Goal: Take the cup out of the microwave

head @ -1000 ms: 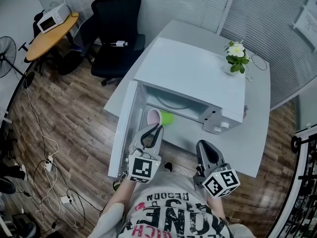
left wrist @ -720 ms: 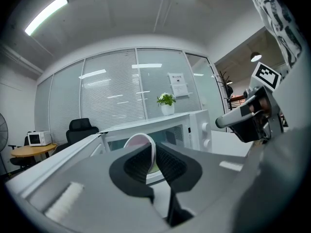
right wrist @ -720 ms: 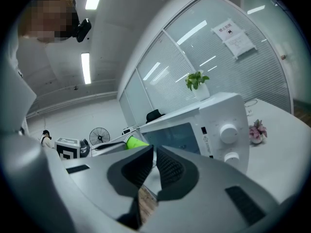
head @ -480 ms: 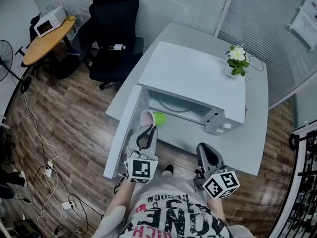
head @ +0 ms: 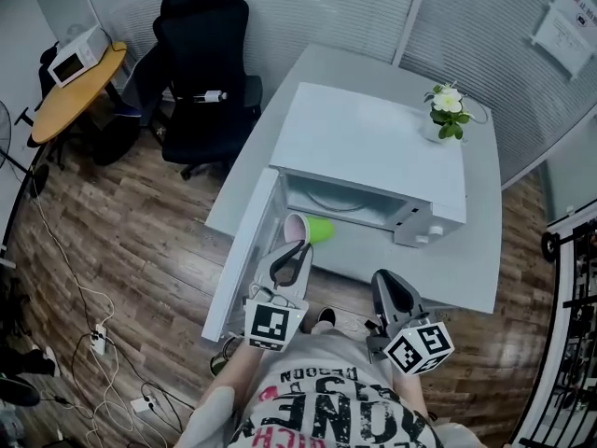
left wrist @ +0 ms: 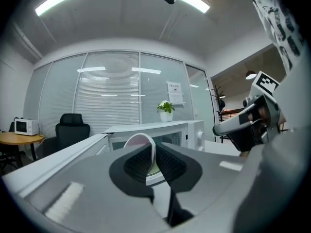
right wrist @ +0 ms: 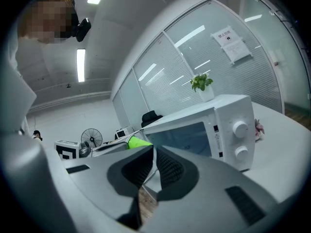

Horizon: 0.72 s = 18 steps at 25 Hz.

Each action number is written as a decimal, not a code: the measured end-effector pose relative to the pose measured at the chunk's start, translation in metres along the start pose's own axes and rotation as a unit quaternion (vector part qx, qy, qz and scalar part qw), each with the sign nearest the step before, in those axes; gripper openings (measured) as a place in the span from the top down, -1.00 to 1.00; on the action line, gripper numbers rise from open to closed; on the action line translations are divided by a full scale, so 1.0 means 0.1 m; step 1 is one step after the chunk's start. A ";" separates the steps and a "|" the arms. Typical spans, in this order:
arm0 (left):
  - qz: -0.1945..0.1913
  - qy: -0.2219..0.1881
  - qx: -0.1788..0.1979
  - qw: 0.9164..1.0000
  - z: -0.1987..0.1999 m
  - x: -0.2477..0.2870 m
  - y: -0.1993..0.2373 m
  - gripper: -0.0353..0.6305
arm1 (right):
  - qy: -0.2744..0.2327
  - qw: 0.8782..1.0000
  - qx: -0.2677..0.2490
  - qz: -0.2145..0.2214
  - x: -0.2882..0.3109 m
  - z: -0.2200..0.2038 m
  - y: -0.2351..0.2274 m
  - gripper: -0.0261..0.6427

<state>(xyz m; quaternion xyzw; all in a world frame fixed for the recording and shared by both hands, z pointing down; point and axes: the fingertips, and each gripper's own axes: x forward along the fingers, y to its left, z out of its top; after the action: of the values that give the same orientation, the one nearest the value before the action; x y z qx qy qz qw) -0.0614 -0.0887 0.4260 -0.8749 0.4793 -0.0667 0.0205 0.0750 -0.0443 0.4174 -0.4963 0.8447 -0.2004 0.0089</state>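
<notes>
A green cup with a pink inside lies on its side in front of the open cavity of the white microwave, above the table. My left gripper is shut on the cup's rim, with the wall between its pads. The microwave door hangs open to the left of it. My right gripper is shut with nothing in it, near the table's front edge, to the right of the cup. In the right gripper view the green cup shows just left of those jaws, with the microwave behind.
A potted plant stands on the white table behind the microwave. A black office chair and a round wooden table with a small microwave are at the left. Cables lie on the wood floor.
Both grippers have shifted a little, the left one still holding the cup by its rim. The head view has moved slightly.
</notes>
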 end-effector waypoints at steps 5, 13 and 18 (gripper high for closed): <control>-0.037 -0.004 -0.013 0.999 -0.06 -0.01 -0.01 0.78 | -0.010 1.000 0.004 -0.021 0.01 -0.03 0.05 0.84; -0.088 -0.010 -0.006 0.996 -0.08 -0.07 -0.10 0.78 | -0.022 0.999 0.006 -0.049 0.01 -0.07 0.14 0.84; -0.090 -0.013 -0.011 0.996 -0.11 -0.14 0.00 0.78 | -0.029 0.997 -0.003 -0.065 0.05 -0.06 0.15 0.84</control>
<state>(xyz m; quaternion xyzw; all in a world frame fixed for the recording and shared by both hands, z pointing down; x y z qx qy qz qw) -0.0704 -0.0768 0.4354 -0.9155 0.3987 -0.0520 0.0109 0.0587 -0.0399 0.4182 -0.5559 0.8105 -0.1836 0.0188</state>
